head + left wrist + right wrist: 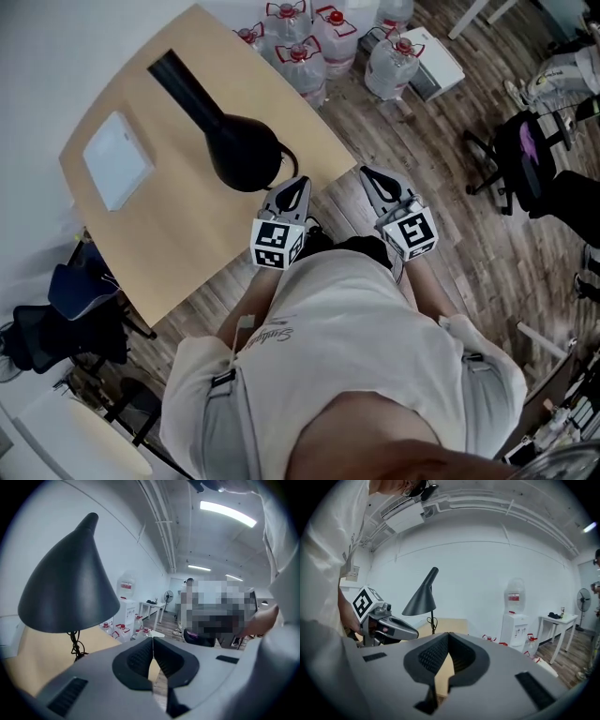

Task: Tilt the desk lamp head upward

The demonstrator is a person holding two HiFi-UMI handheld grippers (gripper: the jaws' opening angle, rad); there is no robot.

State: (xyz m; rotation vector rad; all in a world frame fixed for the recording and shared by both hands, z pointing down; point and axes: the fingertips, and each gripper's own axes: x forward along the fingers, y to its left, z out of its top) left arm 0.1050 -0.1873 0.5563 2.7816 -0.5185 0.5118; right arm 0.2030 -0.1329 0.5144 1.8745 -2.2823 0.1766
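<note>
The lamp (239, 145) stood on the table (187, 246), its black cone opening downward; the left gripper (297, 185) hung at the table's near edge, close to the lamp, jaws shut and empty; the right gripper (370, 175) hung beside it over the floor, jaws likewise closed on nothing.

Head cam sits up top and looks steeply down on both claws, left claw (298, 184) and right claw (368, 172), with the lamp (239, 150) just ahead of the left one. The left claw's cam rides low behind its jaws, tipped upward, and the lamp looms close on its left. The right claw's cam faces the wall (487, 573). From there the lamp is farther off, ahead-left, and my left claw shows at its left. All three views share the lamp.
</note>
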